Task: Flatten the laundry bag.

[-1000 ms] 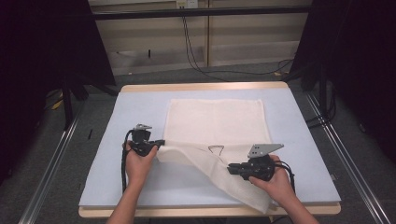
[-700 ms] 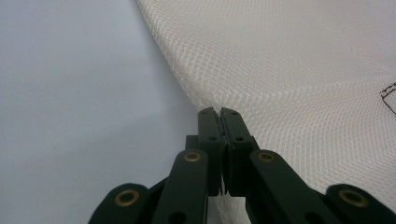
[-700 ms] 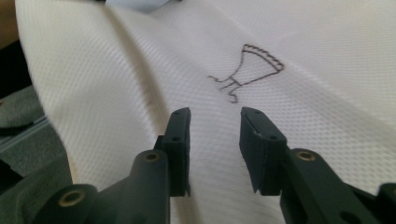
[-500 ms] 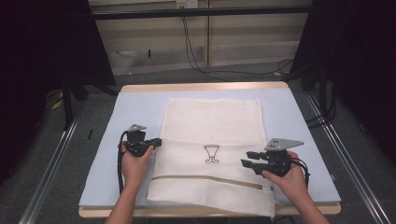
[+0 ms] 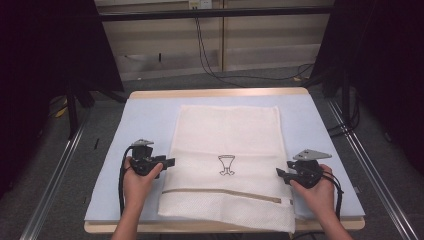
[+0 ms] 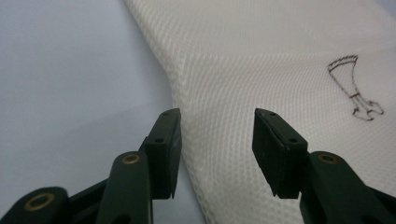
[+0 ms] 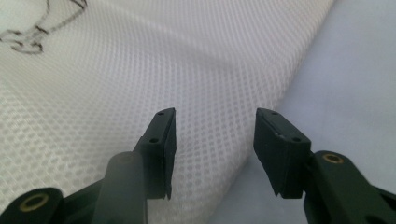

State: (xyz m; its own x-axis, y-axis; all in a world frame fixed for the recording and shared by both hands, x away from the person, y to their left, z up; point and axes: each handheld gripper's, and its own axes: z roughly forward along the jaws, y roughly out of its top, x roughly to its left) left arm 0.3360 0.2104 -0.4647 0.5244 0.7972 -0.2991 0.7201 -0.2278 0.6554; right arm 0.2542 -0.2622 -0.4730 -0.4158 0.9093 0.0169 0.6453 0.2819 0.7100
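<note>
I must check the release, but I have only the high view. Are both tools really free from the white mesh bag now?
Observer: Yes. In the left gripper view the left tool stands open; its jaws have just been opening, and the pads hang above the edge of the white mesh bag without pinching it.
Operator: And the right side?
Observer: In the right gripper view the right tool is also open, jaws just opened, with the bag's edge below the gap and no fabric pinched.
Operator: Is the weave damaged near the tools?
Observer: Close up the mesh looks whole; the left edge makes a soft bend on the blue mat.
</note>
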